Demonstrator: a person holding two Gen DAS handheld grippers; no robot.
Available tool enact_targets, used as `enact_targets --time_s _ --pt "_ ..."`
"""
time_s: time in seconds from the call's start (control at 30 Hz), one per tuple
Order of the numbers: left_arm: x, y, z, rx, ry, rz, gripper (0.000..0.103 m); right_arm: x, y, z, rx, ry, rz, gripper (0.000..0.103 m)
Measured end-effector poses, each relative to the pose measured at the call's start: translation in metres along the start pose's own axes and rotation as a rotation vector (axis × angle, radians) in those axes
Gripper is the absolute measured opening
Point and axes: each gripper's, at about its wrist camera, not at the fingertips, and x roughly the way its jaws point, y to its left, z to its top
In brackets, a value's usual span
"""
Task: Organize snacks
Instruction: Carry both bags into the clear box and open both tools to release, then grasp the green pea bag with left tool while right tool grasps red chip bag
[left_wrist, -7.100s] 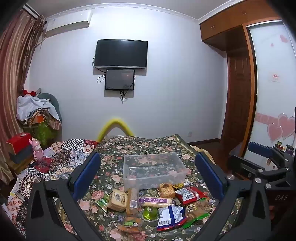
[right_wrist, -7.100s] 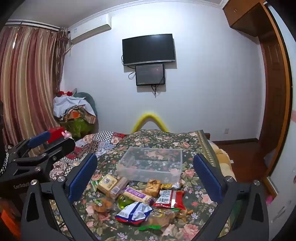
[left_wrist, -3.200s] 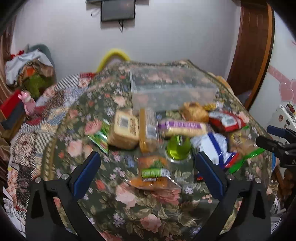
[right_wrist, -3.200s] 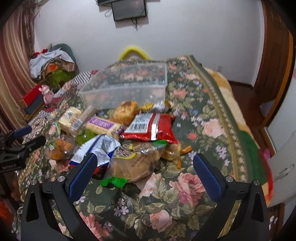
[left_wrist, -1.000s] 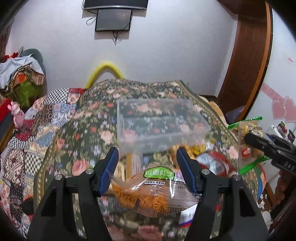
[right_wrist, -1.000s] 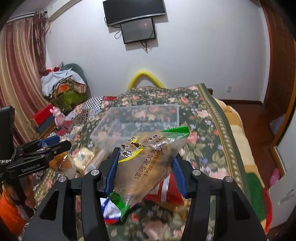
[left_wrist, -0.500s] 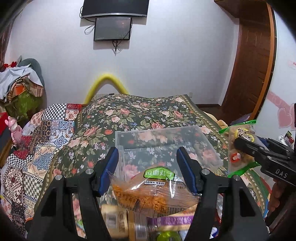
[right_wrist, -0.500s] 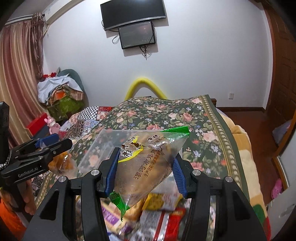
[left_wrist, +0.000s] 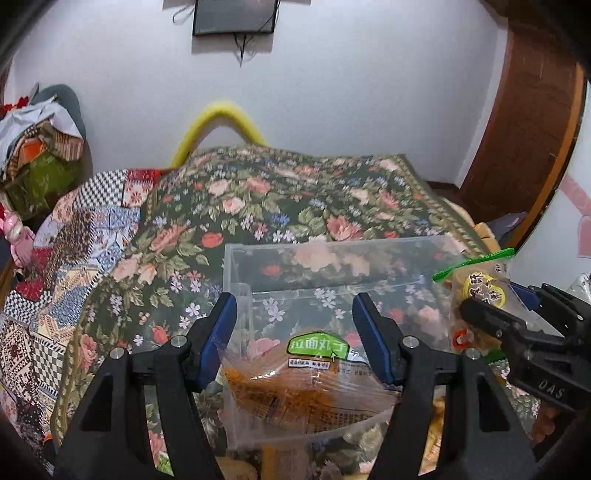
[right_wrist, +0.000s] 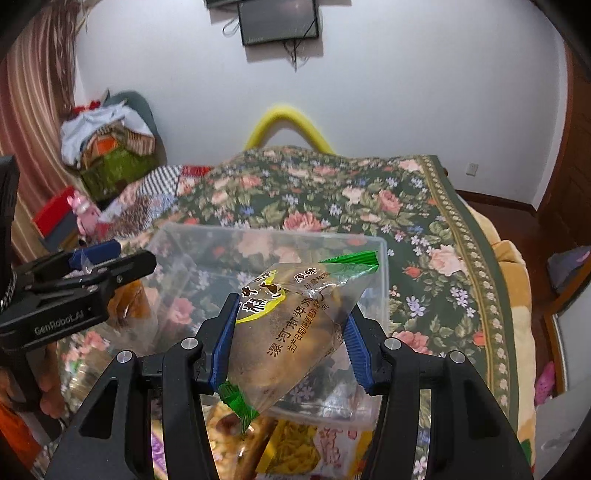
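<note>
My left gripper (left_wrist: 297, 328) is shut on an orange snack bag (left_wrist: 306, 391) with a green label, held over the near wall of the clear plastic bin (left_wrist: 332, 254). My right gripper (right_wrist: 291, 325) is shut on a clear bag of brown snacks (right_wrist: 291, 332) with green ends, held above the bin (right_wrist: 207, 251). The right gripper and its bag (left_wrist: 476, 291) show at the right of the left wrist view. The left gripper (right_wrist: 107, 266) shows at the left of the right wrist view. The bin's inside looks bare.
The bin sits on a floral bedspread (left_wrist: 266, 199). More snack packets (right_wrist: 295, 450) lie in front of the bin. A patchwork quilt (left_wrist: 66, 266) lies to the left. A yellow arch (left_wrist: 221, 122) and a white wall stand behind the bed.
Both grippers, each still holding its bag, have moved forward and down towards the bin, which now looks larger and closer.
</note>
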Motion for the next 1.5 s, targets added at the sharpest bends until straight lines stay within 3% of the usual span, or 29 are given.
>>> enact_targets --time_s 0.23,0.5,0.63,0.77,1.03,1.5 --pt "0.027 -0.002 -0.001 0.029 0.054 0.011 0.066 0.028 0.001 -0.004 -0.023 0.085 0.005 0.050" --pt "0.036 0.002 -0.005 0.001 0.130 -0.001 0.069 0.016 0.000 -0.005 -0.010 0.082 0.003 0.056" --pt "0.022 0.001 -0.006 0.016 0.116 0.005 0.069 -0.001 0.001 0.001 -0.008 0.041 -0.003 0.065" --pt "-0.004 -0.002 -0.002 0.049 0.062 0.011 0.069 -0.022 0.003 0.004 -0.015 -0.006 -0.011 0.068" --pt "-0.050 0.014 -0.003 0.023 0.033 -0.020 0.073 -0.060 0.011 -0.009 -0.065 -0.073 -0.044 0.073" --pt "-0.082 0.062 -0.065 0.012 0.108 0.044 0.073 -0.076 0.010 -0.064 -0.063 -0.023 -0.077 0.074"
